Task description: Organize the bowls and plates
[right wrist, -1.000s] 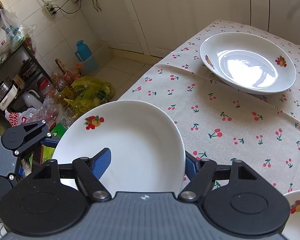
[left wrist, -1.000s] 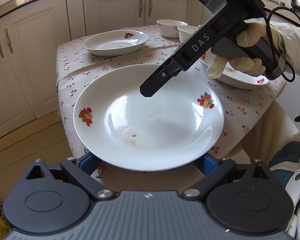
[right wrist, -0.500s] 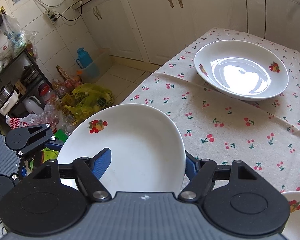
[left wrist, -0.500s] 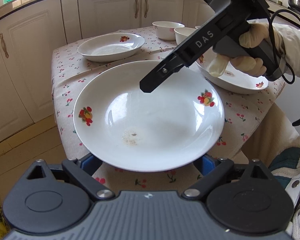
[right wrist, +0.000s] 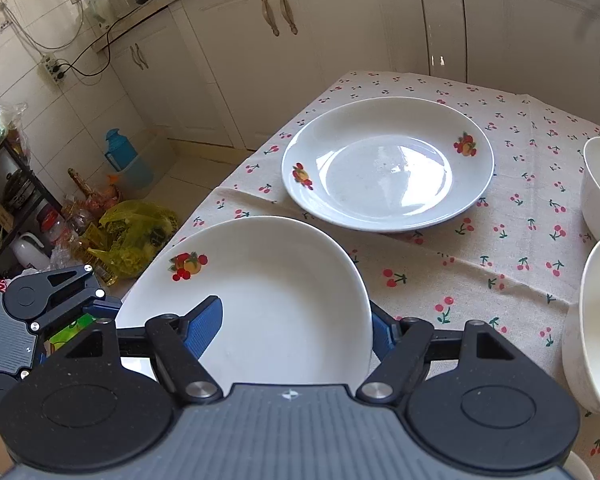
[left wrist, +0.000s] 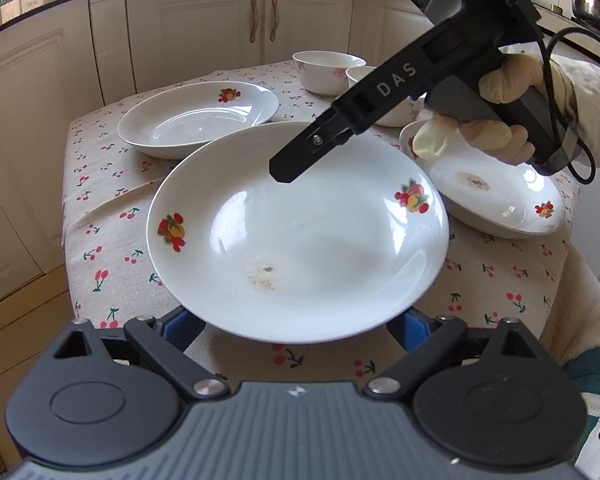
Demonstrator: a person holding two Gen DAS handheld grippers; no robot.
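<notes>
A white plate with fruit prints (left wrist: 300, 236) is held in the air over the near part of the table; it also shows in the right wrist view (right wrist: 260, 304). My left gripper (left wrist: 296, 328) holds its near rim, its fingers wide apart and mostly hidden under the plate. My right gripper (right wrist: 296, 320) grips the far rim, one blue finger (right wrist: 206, 320) lying on the plate; the gripper's body (left wrist: 380, 92) shows above the plate. A second plate (right wrist: 388, 164) lies on the table at the far left. A third, stained plate (left wrist: 496, 196) lies at the right.
The table has a cherry-print cloth (left wrist: 112, 220). Two white bowls (left wrist: 326, 66) stand at the back, also at the right edge of the right wrist view (right wrist: 596, 320). White cabinets (left wrist: 204, 28) stand behind. Bags and bottles (right wrist: 132, 240) lie on the floor left of the table.
The held plate and both grippers have moved in over the table, toward the far plate and the bowls. Both grips are unchanged.
</notes>
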